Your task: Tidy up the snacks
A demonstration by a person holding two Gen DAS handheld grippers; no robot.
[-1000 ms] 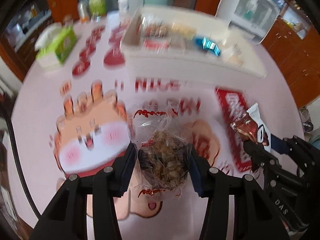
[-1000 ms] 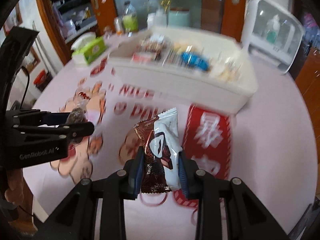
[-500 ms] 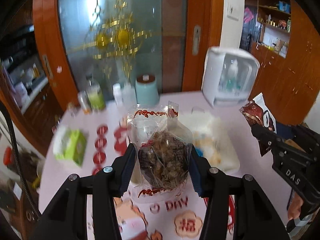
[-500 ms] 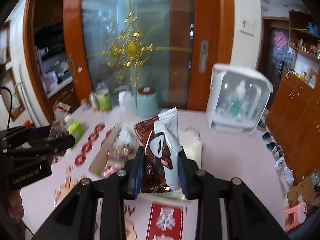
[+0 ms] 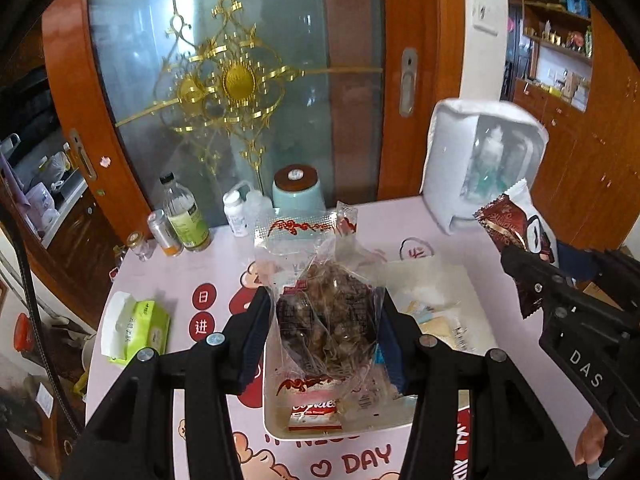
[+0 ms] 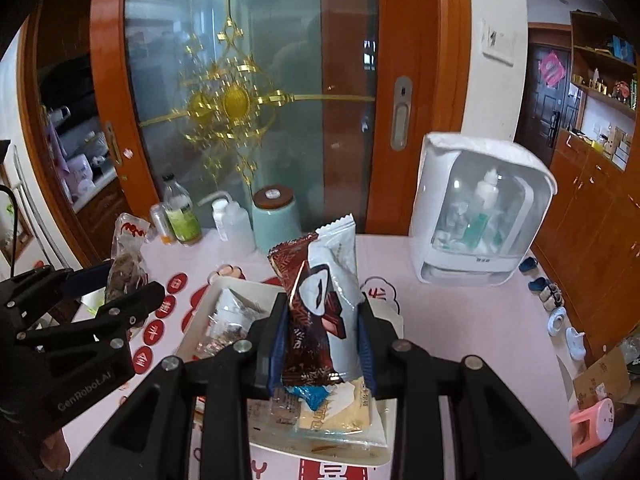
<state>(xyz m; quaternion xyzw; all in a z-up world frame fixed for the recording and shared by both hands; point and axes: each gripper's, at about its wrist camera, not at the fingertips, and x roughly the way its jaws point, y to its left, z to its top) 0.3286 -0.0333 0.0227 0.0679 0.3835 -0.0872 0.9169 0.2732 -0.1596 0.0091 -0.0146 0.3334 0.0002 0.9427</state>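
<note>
Two snack packs are held above the white tray [image 5: 276, 424], which sits low in the centre of both frames on the pink counter [image 5: 216, 268]. The left gripper [image 5: 324, 332] has its jaws closed on a clear bag of brown snacks [image 5: 328, 312], upright at mid-frame. The right gripper [image 6: 322, 344] has its jaws clamped on a brown-and-white wrapper [image 6: 320, 300], also upright. Other packets [image 6: 332, 416] lie in the tray. A green tissue box [image 5: 138, 328] sits at left, bottles [image 5: 186, 216] and a pale jar [image 5: 298, 194] behind, and a white cabinet [image 6: 480, 208] at upper right.
</note>
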